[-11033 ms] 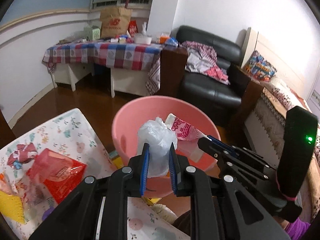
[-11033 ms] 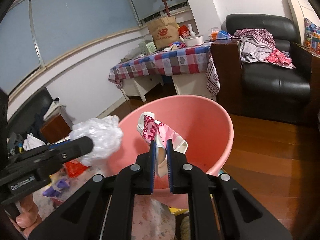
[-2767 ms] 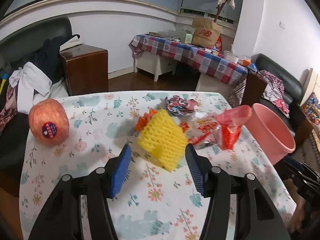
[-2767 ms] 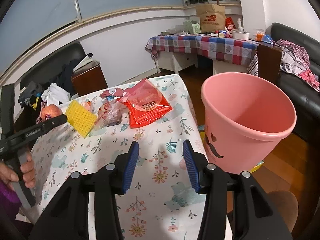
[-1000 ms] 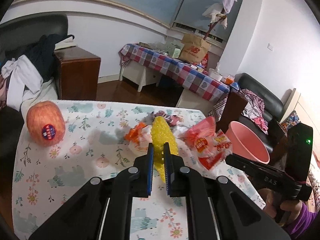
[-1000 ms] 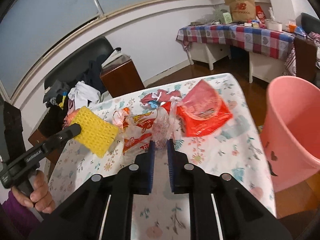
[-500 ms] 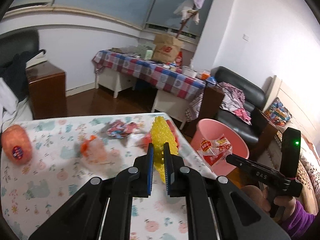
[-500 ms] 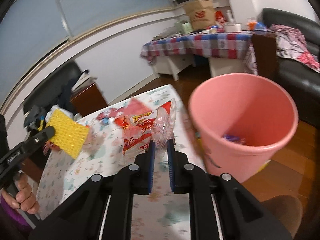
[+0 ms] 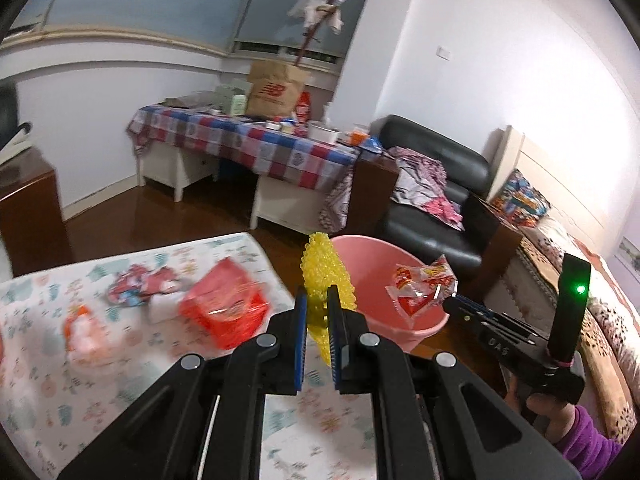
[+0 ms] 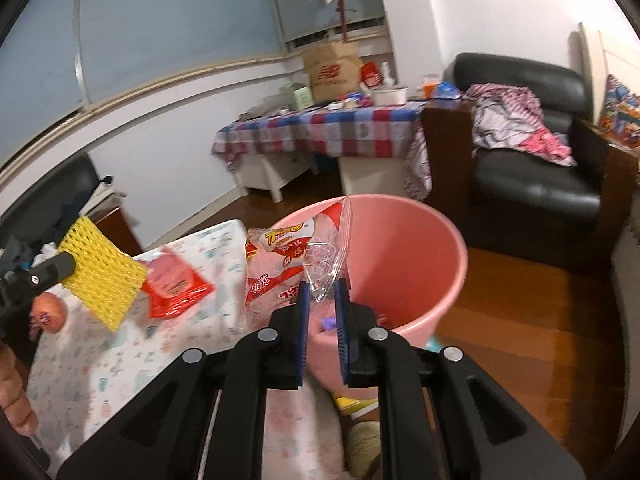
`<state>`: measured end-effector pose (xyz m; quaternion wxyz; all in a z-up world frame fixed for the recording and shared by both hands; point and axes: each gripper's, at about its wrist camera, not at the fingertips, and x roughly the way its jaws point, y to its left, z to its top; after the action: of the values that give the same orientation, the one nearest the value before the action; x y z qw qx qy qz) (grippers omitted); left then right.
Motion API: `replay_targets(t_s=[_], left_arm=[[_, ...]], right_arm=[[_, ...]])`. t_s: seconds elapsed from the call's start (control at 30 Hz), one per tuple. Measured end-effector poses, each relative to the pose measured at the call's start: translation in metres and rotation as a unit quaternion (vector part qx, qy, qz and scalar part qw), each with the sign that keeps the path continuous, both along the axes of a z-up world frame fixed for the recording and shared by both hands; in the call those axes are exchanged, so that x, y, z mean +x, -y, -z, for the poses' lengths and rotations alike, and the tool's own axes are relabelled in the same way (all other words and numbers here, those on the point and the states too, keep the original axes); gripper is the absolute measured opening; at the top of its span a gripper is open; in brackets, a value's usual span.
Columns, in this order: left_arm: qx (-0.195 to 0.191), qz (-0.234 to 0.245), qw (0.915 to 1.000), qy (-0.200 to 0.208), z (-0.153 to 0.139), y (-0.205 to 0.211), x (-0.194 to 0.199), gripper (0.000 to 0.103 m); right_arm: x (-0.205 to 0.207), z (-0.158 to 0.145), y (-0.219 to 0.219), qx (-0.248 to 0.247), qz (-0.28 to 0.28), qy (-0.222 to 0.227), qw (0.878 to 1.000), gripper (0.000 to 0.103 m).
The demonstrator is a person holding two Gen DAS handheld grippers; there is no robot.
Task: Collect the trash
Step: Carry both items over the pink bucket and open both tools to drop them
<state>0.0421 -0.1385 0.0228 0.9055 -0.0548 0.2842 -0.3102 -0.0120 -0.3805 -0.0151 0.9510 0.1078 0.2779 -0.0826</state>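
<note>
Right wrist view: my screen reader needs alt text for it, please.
The right gripper is shut on a clear snack wrapper at the rim of a pink bin. At left, the left gripper holds yellow foam netting over a floral table.

Two grippers: the left gripper (image 9: 318, 322) and the right gripper (image 10: 321, 307). One yellow foam net (image 9: 326, 276). One clear snack bag (image 10: 294, 266) with red print. One pink bucket (image 10: 420, 248). One floral table (image 9: 80, 380), with one flat red packet (image 9: 224, 306), one crumpled red-and-white wrapper (image 9: 138, 286) and one orange-and-white wrapper (image 9: 82, 330) on it. One apple (image 10: 48, 310). One checked table (image 9: 244, 144) and one black armchair (image 10: 532, 160).
</note>
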Motion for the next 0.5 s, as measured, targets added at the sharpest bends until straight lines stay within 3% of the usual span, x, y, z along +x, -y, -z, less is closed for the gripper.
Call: replay_targets(t_s=[0.23, 0.5], left_arm=[[0.01, 0.036, 0.9993, 0.0, -0.002, 0.058, 0.011, 0.009], [0.046, 0.044, 0.9978, -0.016, 0.017, 0.114, 0.036, 0.009]], right_arm=[[0.004, 0.007, 0.016, -0.031, 0.027, -0.003, 0.999, 0.013], [0.011, 0.019, 0.033, -0.044, 0.039, -0.014, 0.998, 0.013]])
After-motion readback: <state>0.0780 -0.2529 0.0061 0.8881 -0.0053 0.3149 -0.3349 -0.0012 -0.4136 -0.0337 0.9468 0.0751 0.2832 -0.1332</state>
